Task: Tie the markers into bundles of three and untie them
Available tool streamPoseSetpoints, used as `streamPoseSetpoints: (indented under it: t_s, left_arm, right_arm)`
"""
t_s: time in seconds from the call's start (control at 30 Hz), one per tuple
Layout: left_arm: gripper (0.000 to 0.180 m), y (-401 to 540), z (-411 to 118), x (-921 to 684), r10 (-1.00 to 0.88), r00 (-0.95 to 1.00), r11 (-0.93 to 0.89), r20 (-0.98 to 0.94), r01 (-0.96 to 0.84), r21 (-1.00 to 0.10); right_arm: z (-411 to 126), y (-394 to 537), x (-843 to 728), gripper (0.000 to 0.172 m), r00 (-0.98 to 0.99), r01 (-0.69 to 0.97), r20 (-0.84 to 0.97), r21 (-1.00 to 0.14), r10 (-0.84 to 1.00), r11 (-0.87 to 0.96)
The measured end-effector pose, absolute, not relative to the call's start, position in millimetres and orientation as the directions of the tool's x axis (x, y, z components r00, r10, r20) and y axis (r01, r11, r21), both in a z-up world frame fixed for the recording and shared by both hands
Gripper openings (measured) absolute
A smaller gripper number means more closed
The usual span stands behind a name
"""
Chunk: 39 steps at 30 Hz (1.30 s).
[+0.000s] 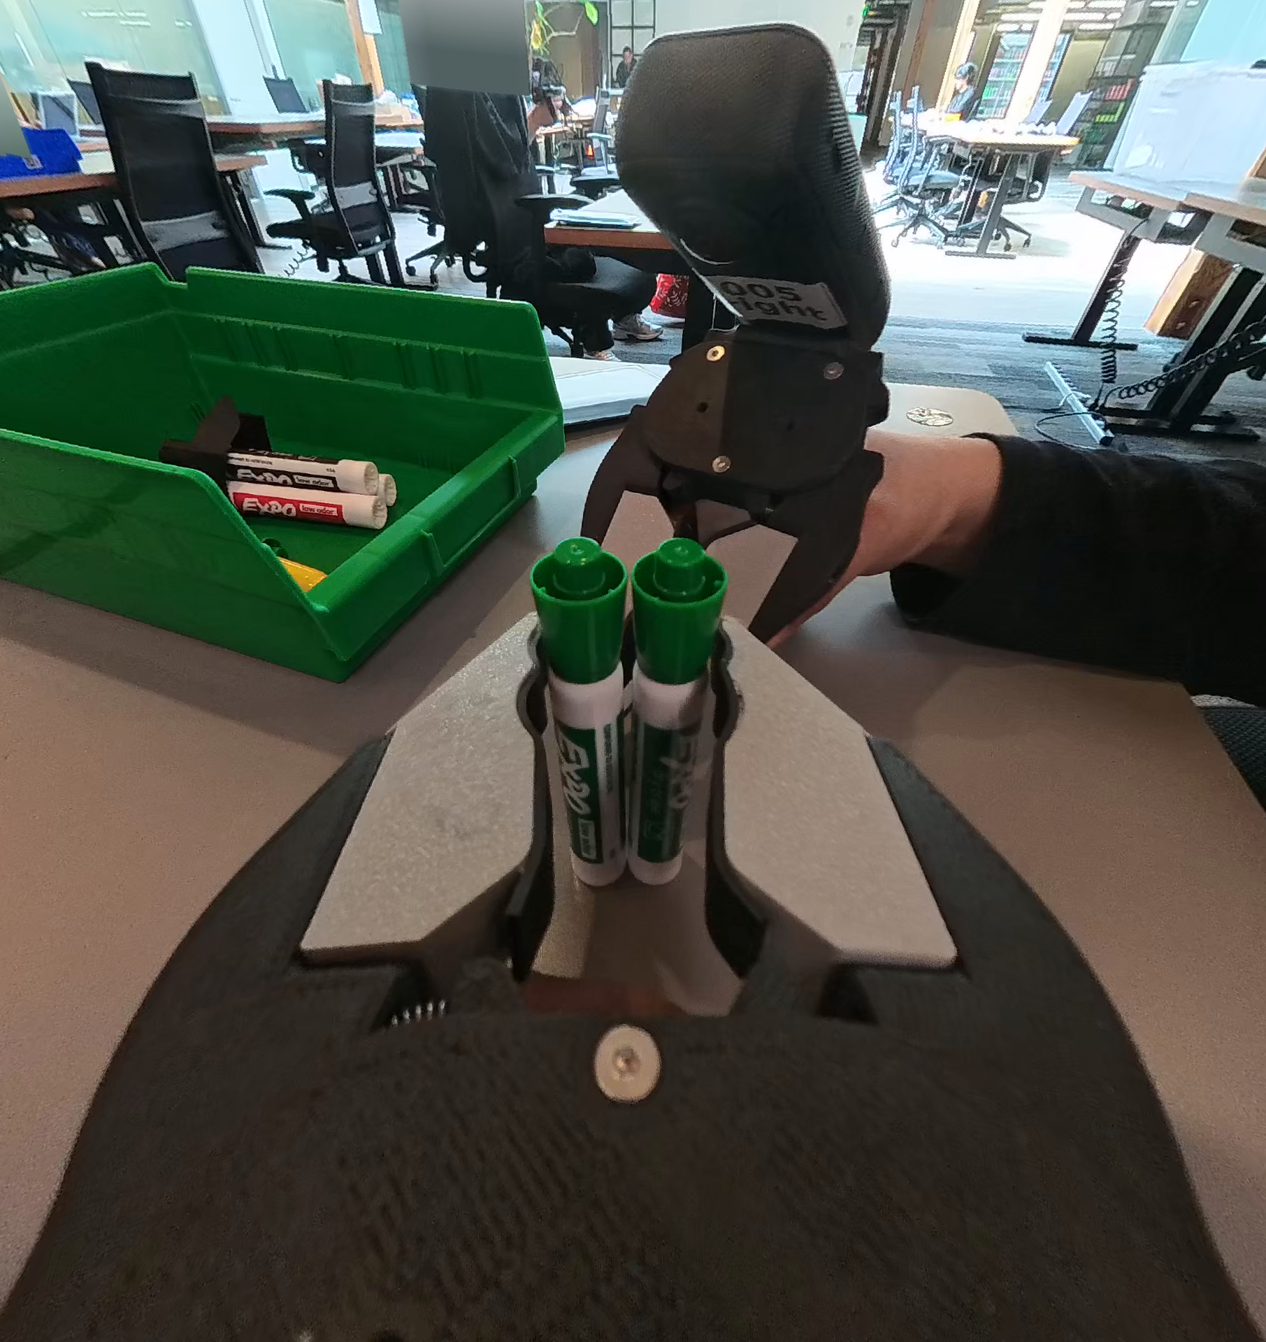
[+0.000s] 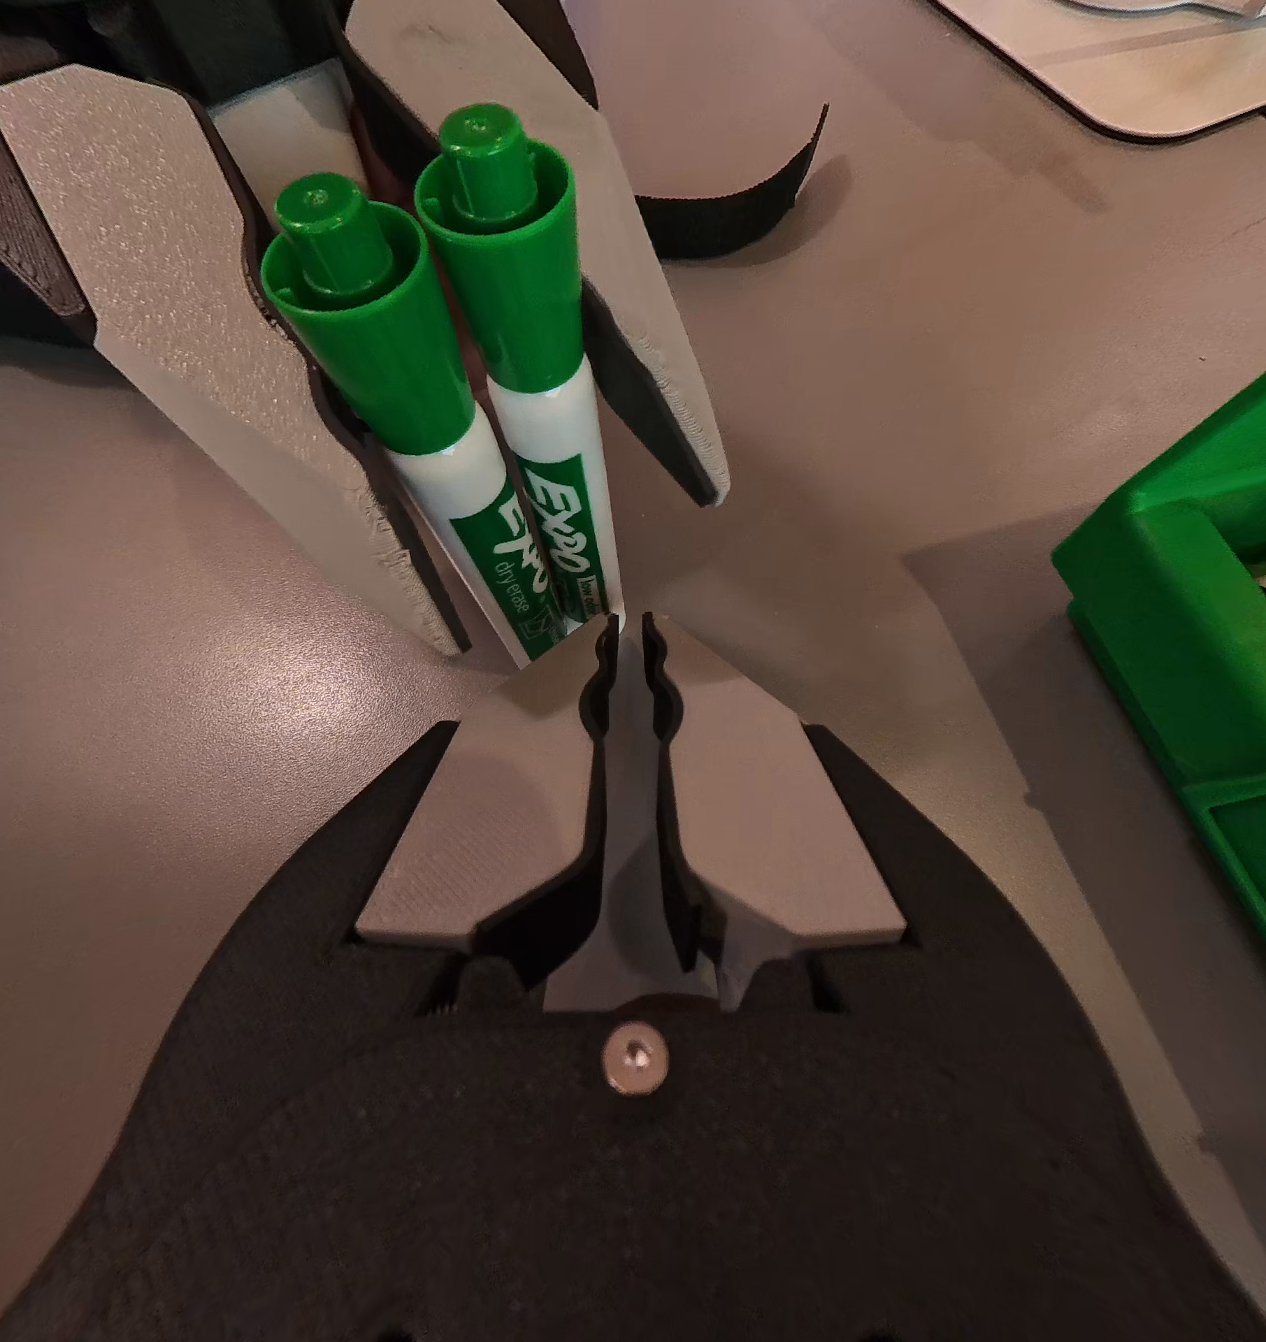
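Two green-capped markers (image 1: 626, 726) stand upright, caps up, side by side between my left gripper's (image 1: 630, 643) fingers. Both pads press on them. In the right wrist view the same two markers (image 2: 470, 407) sit between the left gripper's grey fingers (image 2: 201, 348). My right gripper (image 2: 631, 626) is shut with nothing between its pads, its tips at the table next to the markers' lower ends. Its black body (image 1: 760, 407) shows behind the markers in the left wrist view. A black strap (image 2: 731, 210) lies curled on the table beyond the markers.
A green bin (image 1: 397, 581) at the left holds a strapped bundle of black and red markers (image 1: 303, 486) and a yellow one (image 1: 301, 574). The bin (image 2: 1182, 653) also shows at the right. A hand in a dark sleeve (image 1: 1051, 537) rests on the grey table. A closed laptop (image 1: 956, 414) lies behind. The gap from one gripper's tips to the other's is roughly 7 centimetres. The black strap (image 2: 731, 210) is about 15 centimetres from my right fingertips.
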<state>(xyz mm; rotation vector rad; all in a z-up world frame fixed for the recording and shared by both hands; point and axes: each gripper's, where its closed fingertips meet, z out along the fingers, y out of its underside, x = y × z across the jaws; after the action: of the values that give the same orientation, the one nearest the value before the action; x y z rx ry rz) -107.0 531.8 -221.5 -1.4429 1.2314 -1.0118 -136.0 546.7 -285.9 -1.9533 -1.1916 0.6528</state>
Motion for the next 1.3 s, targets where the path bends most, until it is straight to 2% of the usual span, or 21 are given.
streamPoseSetpoints:
  t_s: [1.3]
  left_arm:
    - [0.037, 534.0, -219.9, -108.3, -0.987, 0.161, -0.049, 0.018, -0.187, -0.981]
  right_arm:
    - [-284.9, 546.7, -136.0, 0.004, 0.441, 0.512, -0.046, -0.807, 0.896, -0.293]
